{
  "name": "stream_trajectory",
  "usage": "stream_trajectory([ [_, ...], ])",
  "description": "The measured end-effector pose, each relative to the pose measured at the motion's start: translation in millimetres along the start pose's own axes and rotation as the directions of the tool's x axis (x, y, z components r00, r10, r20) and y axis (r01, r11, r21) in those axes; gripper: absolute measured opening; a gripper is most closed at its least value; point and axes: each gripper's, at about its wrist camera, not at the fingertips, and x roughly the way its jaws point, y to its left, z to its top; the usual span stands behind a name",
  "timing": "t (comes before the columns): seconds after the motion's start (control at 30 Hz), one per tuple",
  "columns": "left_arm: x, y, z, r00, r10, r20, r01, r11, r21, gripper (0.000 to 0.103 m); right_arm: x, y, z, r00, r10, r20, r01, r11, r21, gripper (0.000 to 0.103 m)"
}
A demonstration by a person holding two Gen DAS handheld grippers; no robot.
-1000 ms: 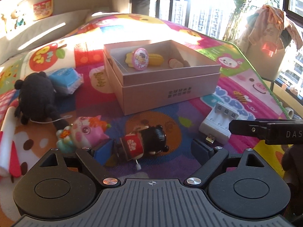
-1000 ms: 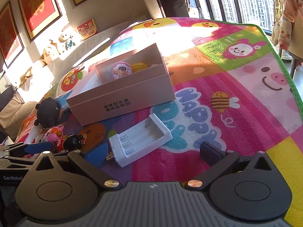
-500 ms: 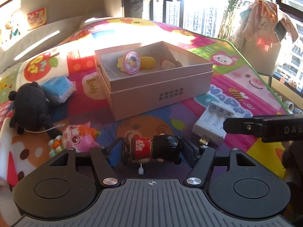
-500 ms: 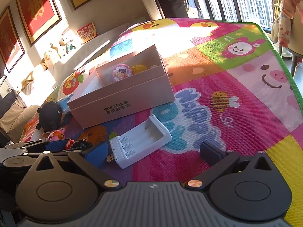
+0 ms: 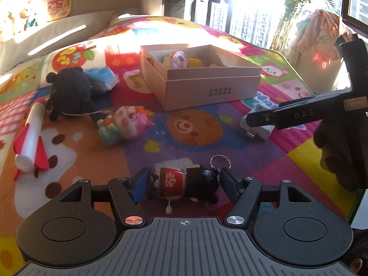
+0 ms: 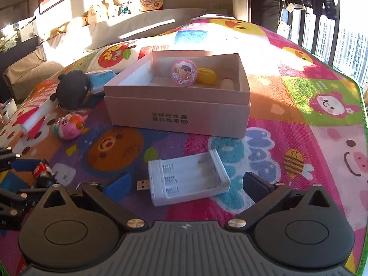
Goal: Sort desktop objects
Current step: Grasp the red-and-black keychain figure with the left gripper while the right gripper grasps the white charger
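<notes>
Two grippers over play mat [image 5: 230, 154], sunlit.

Left gripper [image 5: 184, 181]: bottom centre of left wrist view, jaws opening, doll [image 5: 174, 181] lying sideways between them, blue pad at its feet, dark pad at its head, both pads touching it. Key ring [image 5: 219, 161] sticking up from doll's head. Whether doll is clear of mat: cannot tell.

Right gripper [image 6: 186, 184]: bottom centre of right wrist view, jaws spread wide, white charger [image 6: 188, 179] on mat between fingers, pads apart from it, USB plug pointing towards left finger. Same gripper also at right edge of left wrist view, one finger lying across charger.

Pink box [image 5: 207, 92]: upper centre of left wrist view, open top, upright. Inside: round pink toy [image 5: 179, 59], yellow corn [image 5: 195, 63] just beside it, and a small pale item at far right, too blurred to name.

Left half of left wrist view, all on mat:
- pig toy [image 5: 128, 122], centre left, near box, well apart from doll
- black plush [image 5: 69, 92], up and left of pig, its string trailing towards pig
- blue pack [image 5: 101, 78], touching plush, between plush and box
- red-white rocket [image 5: 32, 142], far left, tip near plush
</notes>
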Motion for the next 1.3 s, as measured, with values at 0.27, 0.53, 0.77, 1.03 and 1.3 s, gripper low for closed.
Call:
stream_trajectory([
  [0.27, -12.9, 5.9, -9.8, 0.999, 0.019, 0.035, -0.02, 1.0, 0.01, 0.095, 5.8, 2.6, -4.6, 0.991, 0.119, -0.057, -0.116, 0.992, 0.047, 0.103],
  [0.53, -9.2, 16.7, -18.3, 1.0, 0.014, 0.025, -0.013, 0.999, -0.036, 0.097, -19.8, 29.3, -22.5, 0.998, 0.023, -0.054, -0.025, 0.999, -0.038, 0.103],
  [0.77, -9.4, 17.5, -20.0, 0.999, 0.006, 0.034, -0.005, 0.999, -0.042, 0.097, -1.3, 28.7, -9.8, 0.996, -0.026, -0.091, 0.039, 0.988, 0.152, 0.103],
  [1.03, -10.4, 19.3, -20.8, 0.999, -0.003, 0.042, 0.005, 0.999, -0.052, 0.097, 20.0, 58.7, -4.1, 0.99, -0.129, -0.054, 0.132, 0.99, 0.052, 0.094],
  [1.3, -9.2, 7.1, -13.6, 0.999, -0.007, 0.034, 0.007, 1.0, 0.003, 0.097, 9.3, 56.1, -7.5, 0.991, -0.127, -0.032, 0.127, 0.992, -0.013, 0.091],
])
